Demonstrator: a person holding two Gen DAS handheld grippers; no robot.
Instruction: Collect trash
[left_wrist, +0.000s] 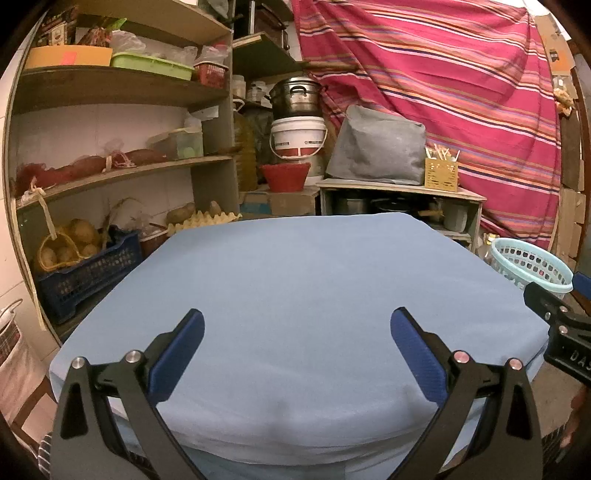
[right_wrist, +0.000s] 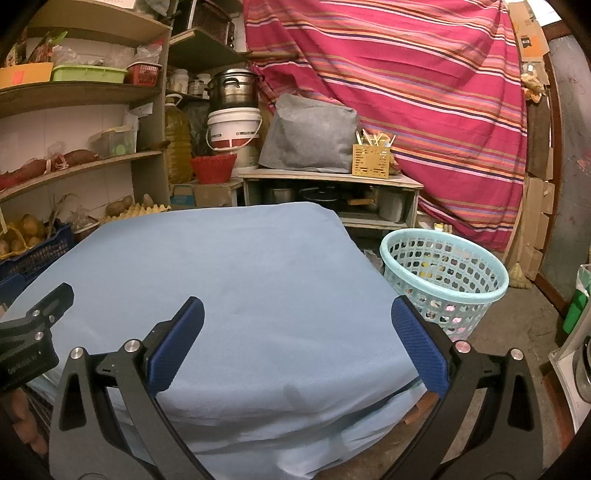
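Note:
A table under a light blue cloth fills both views; it also shows in the right wrist view. I see no trash on the cloth. A pale turquoise perforated basket stands on the floor by the table's right side, with small items showing through its holes; it also shows in the left wrist view. My left gripper is open and empty above the near part of the table. My right gripper is open and empty above the table's near right part.
Wooden shelves with food, boxes and a dark blue crate stand at the left. A low cabinet with a grey bag and pots stands behind the table. A striped red cloth hangs at the back.

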